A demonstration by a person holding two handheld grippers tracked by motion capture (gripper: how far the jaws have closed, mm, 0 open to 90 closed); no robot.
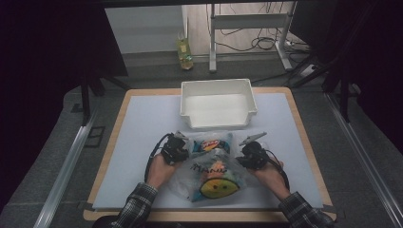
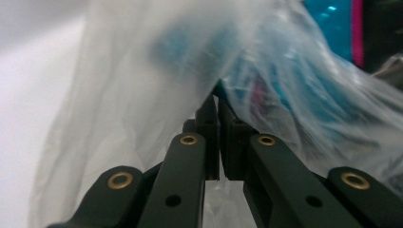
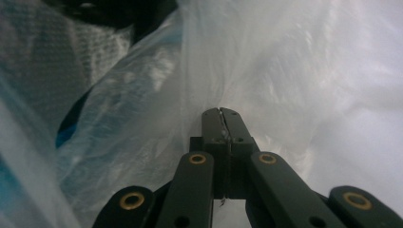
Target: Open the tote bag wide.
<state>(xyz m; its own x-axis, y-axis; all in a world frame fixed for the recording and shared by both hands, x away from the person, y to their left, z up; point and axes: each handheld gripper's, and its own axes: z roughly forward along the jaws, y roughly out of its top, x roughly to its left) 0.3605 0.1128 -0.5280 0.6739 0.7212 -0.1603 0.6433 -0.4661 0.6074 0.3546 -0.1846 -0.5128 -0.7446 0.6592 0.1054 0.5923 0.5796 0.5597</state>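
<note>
Bag (image 1: 214,168): thin clear plastic film, crinkled, glossy; glossy printed snack packets (image 1: 211,145) inside. Bin (image 1: 217,103): smooth white plastic, matt. Mat (image 1: 142,128): pale, matt, smooth. Table (image 1: 119,114): wood edge. Left gripper (image 2: 216,102), right gripper (image 3: 222,113): matt black plastic jaws, brass-coloured rivets. Sleeves (image 1: 135,209): checked cloth.

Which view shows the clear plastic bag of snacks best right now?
The high view: the whole plastic bag lies between both grippers, before the white bin. The gripper views show close film pinched in shut jaws.
</note>
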